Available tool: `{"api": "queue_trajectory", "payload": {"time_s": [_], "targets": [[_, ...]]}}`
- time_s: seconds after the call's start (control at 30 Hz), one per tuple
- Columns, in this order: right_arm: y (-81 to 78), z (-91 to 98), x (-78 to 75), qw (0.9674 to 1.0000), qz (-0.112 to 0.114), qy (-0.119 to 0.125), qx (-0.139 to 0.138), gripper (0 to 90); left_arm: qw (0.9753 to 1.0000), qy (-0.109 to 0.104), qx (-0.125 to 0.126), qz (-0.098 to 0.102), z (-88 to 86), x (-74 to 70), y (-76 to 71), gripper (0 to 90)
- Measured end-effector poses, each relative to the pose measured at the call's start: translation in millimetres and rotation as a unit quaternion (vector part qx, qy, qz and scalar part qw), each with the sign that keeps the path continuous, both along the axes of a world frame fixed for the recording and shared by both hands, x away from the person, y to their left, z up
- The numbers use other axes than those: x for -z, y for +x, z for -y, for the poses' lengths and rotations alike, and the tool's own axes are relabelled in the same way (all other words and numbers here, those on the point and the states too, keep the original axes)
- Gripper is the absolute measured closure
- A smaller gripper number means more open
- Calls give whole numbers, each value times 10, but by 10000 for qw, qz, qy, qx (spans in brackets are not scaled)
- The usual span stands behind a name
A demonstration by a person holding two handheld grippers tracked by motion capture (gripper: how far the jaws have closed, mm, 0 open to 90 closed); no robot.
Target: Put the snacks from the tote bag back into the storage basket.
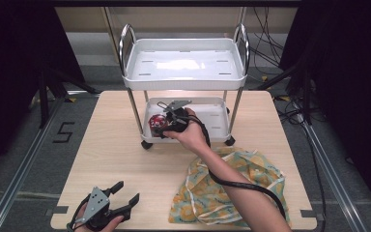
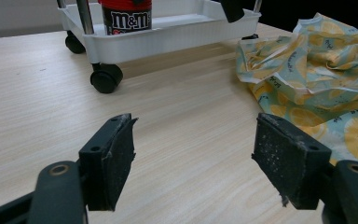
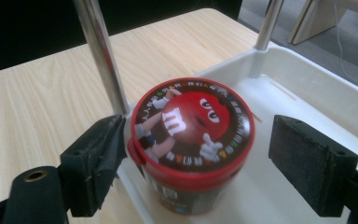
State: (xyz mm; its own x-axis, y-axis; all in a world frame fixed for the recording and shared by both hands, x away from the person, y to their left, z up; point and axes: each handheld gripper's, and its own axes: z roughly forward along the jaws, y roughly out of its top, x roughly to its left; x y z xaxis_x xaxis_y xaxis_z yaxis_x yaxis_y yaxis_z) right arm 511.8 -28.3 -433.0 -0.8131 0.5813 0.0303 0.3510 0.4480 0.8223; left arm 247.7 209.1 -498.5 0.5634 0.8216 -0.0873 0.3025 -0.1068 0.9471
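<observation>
A red-lidded M&M's can (image 1: 156,121) (image 3: 193,135) stands upright at the left end of the lower tray (image 1: 217,123) of a small white cart. My right gripper (image 1: 163,123) (image 3: 205,140) is open around the can. Its left jaw rests against the can's side; the right jaw stands clear of it. In the left gripper view the can (image 2: 126,16) shows behind the tray's rim (image 2: 168,39). My left gripper (image 1: 128,191) (image 2: 196,140) hovers open over the table's front left, with nothing between its jaws.
The cart's upper tray (image 1: 183,67) overhangs the lower one, with chrome posts (image 3: 100,56) and black castors (image 2: 105,77). A crumpled yellow-and-teal fruit-print cloth (image 1: 232,188) (image 2: 321,70) lies at the front right of the wooden table (image 1: 125,154).
</observation>
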Motion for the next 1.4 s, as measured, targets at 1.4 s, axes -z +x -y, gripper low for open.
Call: {"api": "queue_trajectory", "payload": {"time_s": [1.4], "targets": [[-899, 1134, 84, 9993, 310, 203, 39, 219, 10000, 33, -41, -31, 15, 24, 5, 281]]}}
